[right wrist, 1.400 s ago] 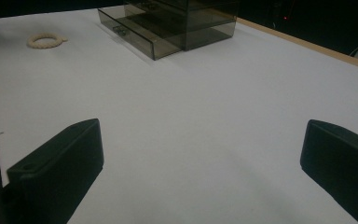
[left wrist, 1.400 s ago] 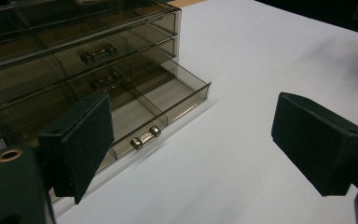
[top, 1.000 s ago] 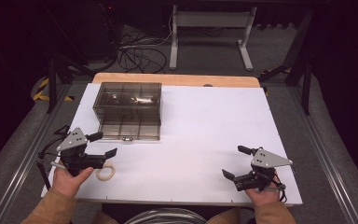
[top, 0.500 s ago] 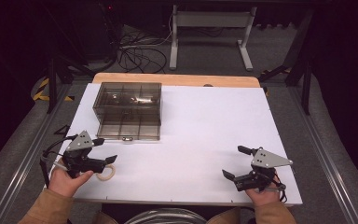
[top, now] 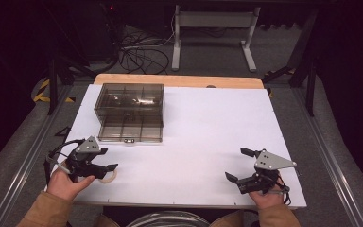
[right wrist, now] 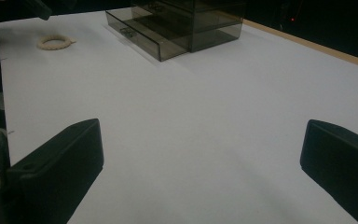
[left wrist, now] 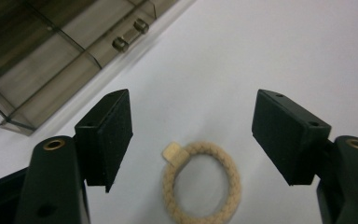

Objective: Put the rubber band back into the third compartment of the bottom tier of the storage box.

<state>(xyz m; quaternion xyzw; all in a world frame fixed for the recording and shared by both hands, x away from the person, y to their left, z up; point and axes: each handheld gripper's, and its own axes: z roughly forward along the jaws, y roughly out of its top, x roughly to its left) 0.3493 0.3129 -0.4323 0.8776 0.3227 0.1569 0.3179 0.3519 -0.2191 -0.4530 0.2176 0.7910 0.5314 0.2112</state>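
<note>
Rope ring (left wrist: pixel 202 182), beige braid with small tag, lies flat on white counter (top: pixel 208 137) near its front left corner, just in front of smoky drawer box (top: pixel 130 111) with bottom drawer pulled out. Left tongs (left wrist: pixel 193 135) straddle ring, jaws just closing, pads clear of it both sides. Right tongs (right wrist: pixel 200 163) gape wide over bare counter, well apart from ring, holding nothing.

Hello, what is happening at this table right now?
A person holds a claw in each hand. The left claw hovers over a rope ring on the white table; its jaws have just been closing but do not touch it. A drawer box stands nearby, its bottom drawer pulled out. The right claw is open and holds nothing.
</note>
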